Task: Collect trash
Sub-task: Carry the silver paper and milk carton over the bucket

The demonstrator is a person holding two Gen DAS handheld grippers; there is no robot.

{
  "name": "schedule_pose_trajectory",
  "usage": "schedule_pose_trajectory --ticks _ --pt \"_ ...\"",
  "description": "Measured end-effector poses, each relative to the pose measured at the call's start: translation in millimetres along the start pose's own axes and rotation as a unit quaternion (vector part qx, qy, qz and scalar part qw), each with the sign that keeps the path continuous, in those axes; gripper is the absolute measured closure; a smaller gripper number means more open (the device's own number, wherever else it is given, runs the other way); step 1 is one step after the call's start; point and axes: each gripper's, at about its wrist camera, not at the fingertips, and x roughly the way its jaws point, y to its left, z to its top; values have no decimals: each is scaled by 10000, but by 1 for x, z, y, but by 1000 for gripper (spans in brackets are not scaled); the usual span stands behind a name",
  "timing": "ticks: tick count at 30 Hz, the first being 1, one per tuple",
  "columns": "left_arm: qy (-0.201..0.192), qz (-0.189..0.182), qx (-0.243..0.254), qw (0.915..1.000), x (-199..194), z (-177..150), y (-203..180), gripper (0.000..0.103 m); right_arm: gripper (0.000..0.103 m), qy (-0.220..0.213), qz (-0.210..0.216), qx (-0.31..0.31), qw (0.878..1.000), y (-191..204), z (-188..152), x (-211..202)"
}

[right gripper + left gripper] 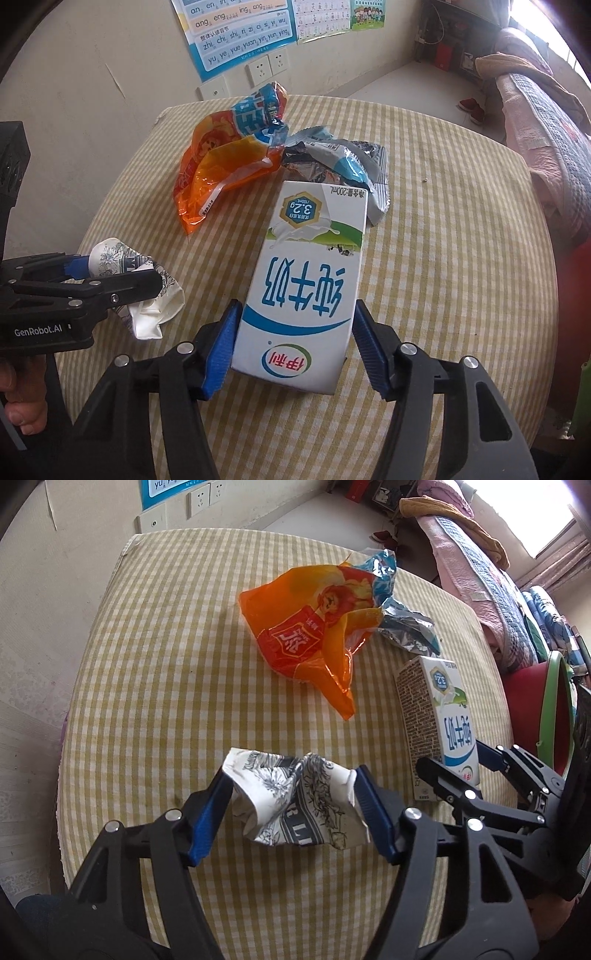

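Observation:
A crushed white paper cup with a grey floral print (299,801) lies on the checked tablecloth (155,686). My left gripper (291,808) is closed on it, both blue pads touching its sides. It also shows in the right wrist view (144,291). A white and blue milk carton (306,280) lies flat. My right gripper (295,347) straddles its near end; the left pad touches it, the right pad stands a little off. The carton also shows in the left wrist view (439,723). An orange snack bag (314,635) and a silver-blue wrapper (406,627) lie beyond.
The round table's edge (554,280) curves close on the right. A wall with sockets (267,64) and posters stands behind the table. A bed with pink and blue bedding (491,583) and a red and green chair (546,701) are to the right.

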Motion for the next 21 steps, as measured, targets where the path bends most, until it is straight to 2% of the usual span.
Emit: schedule_pose_trajectory --ticks 11,21 --pt "-416 -5 15 9991 -39 -2 -10 40 45 -363 -12 19 9993 -5 -7 -52" --pt "-826 -111 -10 9965 -77 -19 -28 40 45 -682 -101 121 9975 -7 -23 -96"
